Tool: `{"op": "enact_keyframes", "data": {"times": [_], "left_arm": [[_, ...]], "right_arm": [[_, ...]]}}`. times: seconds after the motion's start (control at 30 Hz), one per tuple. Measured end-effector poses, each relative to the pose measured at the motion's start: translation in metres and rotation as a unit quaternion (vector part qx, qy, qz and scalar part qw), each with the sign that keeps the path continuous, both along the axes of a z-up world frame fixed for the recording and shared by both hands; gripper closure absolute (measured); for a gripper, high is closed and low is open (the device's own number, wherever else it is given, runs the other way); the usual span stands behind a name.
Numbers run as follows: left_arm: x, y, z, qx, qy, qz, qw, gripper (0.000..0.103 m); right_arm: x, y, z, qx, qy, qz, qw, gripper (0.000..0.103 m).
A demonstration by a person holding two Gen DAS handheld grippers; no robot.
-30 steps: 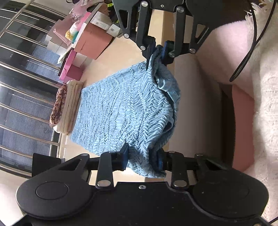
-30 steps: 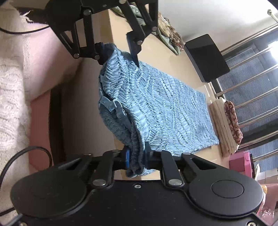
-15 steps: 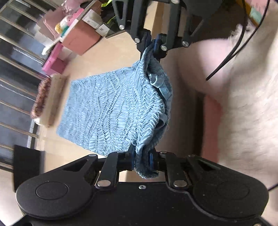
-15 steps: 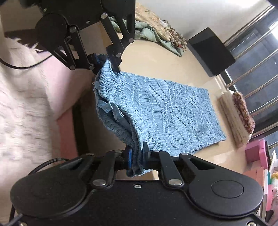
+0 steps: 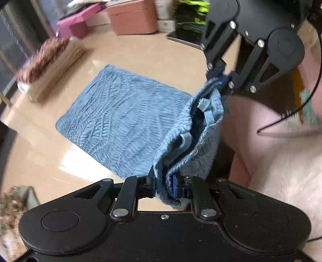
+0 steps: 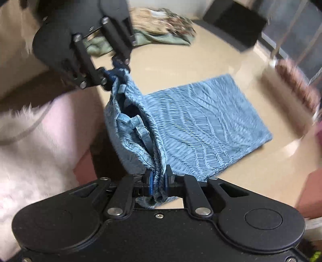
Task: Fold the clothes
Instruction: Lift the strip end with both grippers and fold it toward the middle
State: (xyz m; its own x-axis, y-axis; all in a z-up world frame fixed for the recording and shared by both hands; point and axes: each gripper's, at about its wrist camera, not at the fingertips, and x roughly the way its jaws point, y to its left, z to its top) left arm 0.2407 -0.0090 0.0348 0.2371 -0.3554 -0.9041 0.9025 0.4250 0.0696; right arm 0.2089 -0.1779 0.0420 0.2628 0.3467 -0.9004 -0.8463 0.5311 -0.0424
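Fig.: blue ribbed garment partly flat on beige desk, near edge lifted off the surface. Left tongs pinch one corner of the bunched waistband; right tongs pinch the other corner, w/ the band sagging between them. Each pair of tongs faces the other across the raised edge. Far half of garment lies smooth. Bkgd, blurred: folded cream-and-brown stack, pink boxes, crumpled green & patterned clothes, black box. Person's pale fuzzy sleeve beside desk edge
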Motion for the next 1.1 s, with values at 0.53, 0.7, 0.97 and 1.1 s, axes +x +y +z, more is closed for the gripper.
{"op": "enact_keyframes", "data": {"times": [0.53,0.7,0.97,1.1], "left_arm": [[0.076,0.072,-0.071,-0.297,0.175,0.168,0.9235,0.040],[0.073,0.085,-0.081,-0.346,0.175,0.197,0.9004,0.056],[0.062,0.085,-0.084,-0.362,0.130,0.218,0.8970,0.093],[0.066,0.089,-0.073,-0.372,0.120,0.224,0.8927,0.094]], "right_arm": [[0.087,-0.115,-0.087,0.328,0.227,-0.177,0.900,0.050],[0.069,-0.125,-0.097,0.368,0.209,-0.186,0.887,0.051],[0.056,-0.127,-0.099,0.373,0.160,-0.194,0.893,0.088],[0.063,-0.128,-0.086,0.403,0.158,-0.205,0.878,0.089]]}}
